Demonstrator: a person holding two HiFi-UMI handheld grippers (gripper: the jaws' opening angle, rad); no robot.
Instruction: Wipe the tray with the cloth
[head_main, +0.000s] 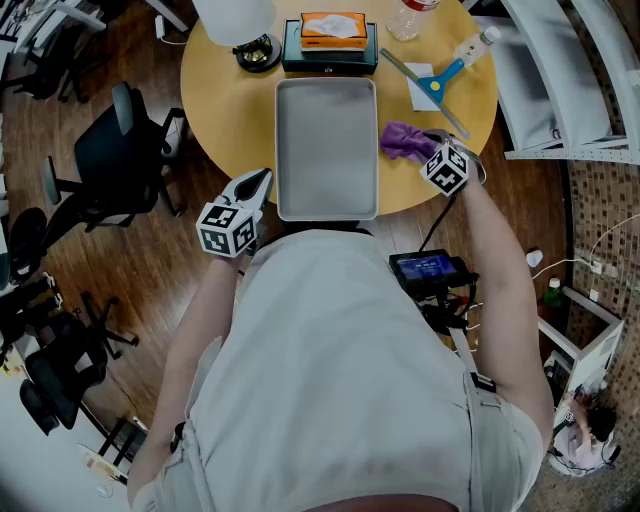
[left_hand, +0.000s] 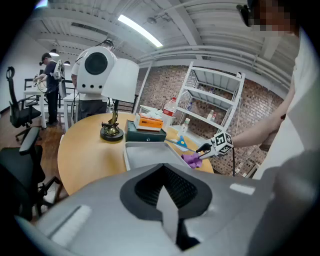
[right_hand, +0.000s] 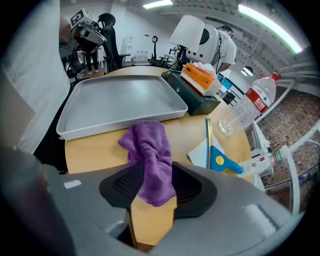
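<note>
The crumpled purple cloth (right_hand: 148, 155) lies loose on the tabletop (right_hand: 95, 150) at lower centre, between the wide-open right claw (right_hand: 152, 189), just beside the grey tray (right_hand: 125, 121).

**Three cameras over one round table**

The head camera looks steeply down from above the person's shoulders. It takes in the whole table (head_main: 220, 110), with the left claw (head_main: 262, 180) off its near edge and the right claw (head_main: 428, 142) over its right side.

The left claw's camera sits low behind that claw and faces across the tabletop toward the shelves (left_hand: 212, 102). The right claw shows small, ahead and to the right.

The right claw's camera rides close above the tabletop, tilted sharply down, facing the far side.

All three views share the tray (head_main: 327, 150) and the purple cloth (head_main: 405, 140), which lies right at the right claw and well ahead of the left one.
</note>
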